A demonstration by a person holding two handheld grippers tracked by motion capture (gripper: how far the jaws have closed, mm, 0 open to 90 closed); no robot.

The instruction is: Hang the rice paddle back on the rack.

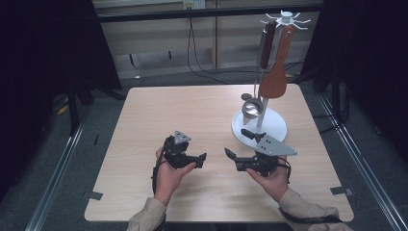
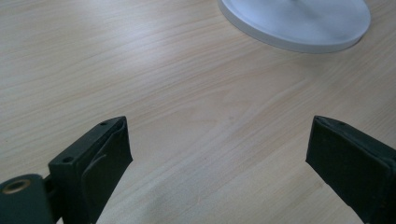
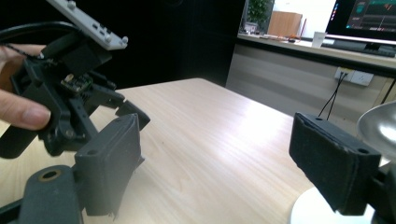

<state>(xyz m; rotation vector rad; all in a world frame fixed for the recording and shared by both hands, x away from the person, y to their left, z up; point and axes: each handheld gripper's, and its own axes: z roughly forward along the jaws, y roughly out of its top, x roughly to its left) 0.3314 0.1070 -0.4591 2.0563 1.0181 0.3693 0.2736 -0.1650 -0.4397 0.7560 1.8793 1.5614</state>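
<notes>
Low over the table (image 1: 159, 110), both tongs, left (image 1: 201, 160) and right (image 1: 234, 143), released and empty, turned toward each other, seemingly at rest; ladle (image 1: 251, 107) and spatula (image 1: 274, 79) hung on rack (image 1: 262, 126) beside the right, likely for reach.

A light wooden table (image 1: 202, 106) stands on a grey floor (image 1: 106, 120). Black curtains (image 1: 43, 53) hang on both sides. Behind it is a pale wall (image 1: 159, 36) with cables (image 1: 195, 53). A screen (image 3: 366, 18) glows on a far counter (image 3: 327, 51).
</notes>
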